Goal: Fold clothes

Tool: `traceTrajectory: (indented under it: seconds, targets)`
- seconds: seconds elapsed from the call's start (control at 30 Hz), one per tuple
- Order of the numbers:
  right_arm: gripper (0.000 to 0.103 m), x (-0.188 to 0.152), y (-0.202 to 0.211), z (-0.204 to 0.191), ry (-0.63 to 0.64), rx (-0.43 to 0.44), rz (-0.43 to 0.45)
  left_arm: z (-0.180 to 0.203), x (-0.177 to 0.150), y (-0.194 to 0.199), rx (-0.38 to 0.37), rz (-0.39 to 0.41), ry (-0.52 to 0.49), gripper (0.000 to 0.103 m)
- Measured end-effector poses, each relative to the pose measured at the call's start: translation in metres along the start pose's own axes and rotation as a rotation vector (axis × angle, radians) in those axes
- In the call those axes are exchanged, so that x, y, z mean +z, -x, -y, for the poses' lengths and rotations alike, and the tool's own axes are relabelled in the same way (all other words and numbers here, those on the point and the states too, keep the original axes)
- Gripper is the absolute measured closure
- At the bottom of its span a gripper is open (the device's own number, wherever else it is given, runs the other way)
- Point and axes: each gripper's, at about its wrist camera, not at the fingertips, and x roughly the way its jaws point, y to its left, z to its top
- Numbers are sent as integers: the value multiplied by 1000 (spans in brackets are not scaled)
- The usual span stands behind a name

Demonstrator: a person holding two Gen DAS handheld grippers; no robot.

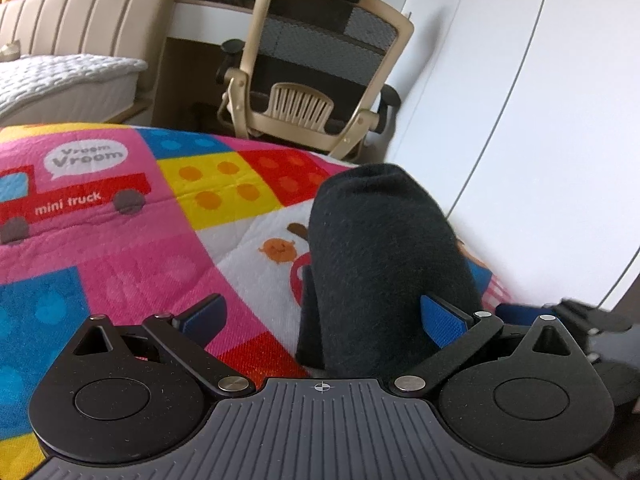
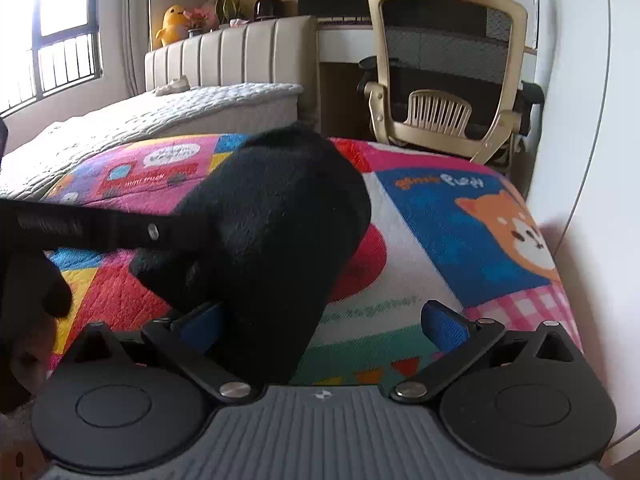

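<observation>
Two grippers work over one dark garment (image 1: 384,264) that lies bunched on a bright patchwork quilt (image 1: 120,248). From the left wrist view, moving left to right: the quilt shows a red mini truck print (image 1: 76,198) and yellow and red block squares, then the garment rises as a tall dark fold in front of the left gripper (image 1: 322,320). Its blue-padded fingers (image 1: 442,318) stand wide apart, the right pad touching the cloth's edge, the left pad clear of it over the quilt. Behind stand a beige mesh office chair (image 1: 316,68) and a white wall.

From the right wrist view, left to right: a window (image 2: 52,36), a bed with a padded headboard (image 2: 236,54), a yellow plush toy (image 2: 173,22) on the shelf behind it, then the garment (image 2: 280,216) humped on the quilt (image 2: 460,240), with the other gripper's dark body reaching in from the left against it. The right gripper (image 2: 324,322) is spread open; its left pad (image 2: 202,324) sits against the cloth, its right pad over bare quilt beside a shiba dog print (image 2: 516,232).
</observation>
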Motion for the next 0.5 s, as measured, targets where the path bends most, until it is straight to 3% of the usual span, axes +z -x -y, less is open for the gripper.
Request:
traceTrajectory:
  seconds: [0.1,0.2,0.3,0.5]
  targets:
    - [0,-2,-4,1,-9,21,-31,10,24,12,-22,63,-40,0]
    - [0,-3,-11,0,-25,38,-93,30,50,2,0,82,-150,0]
    - [0,-5,-13,-3,-68,14,-107,41,67,-35,71,26,-211,0]
    - [0,-3,-16,-6,-49,18,-137,18,66,-70,143,-53,-141,0]
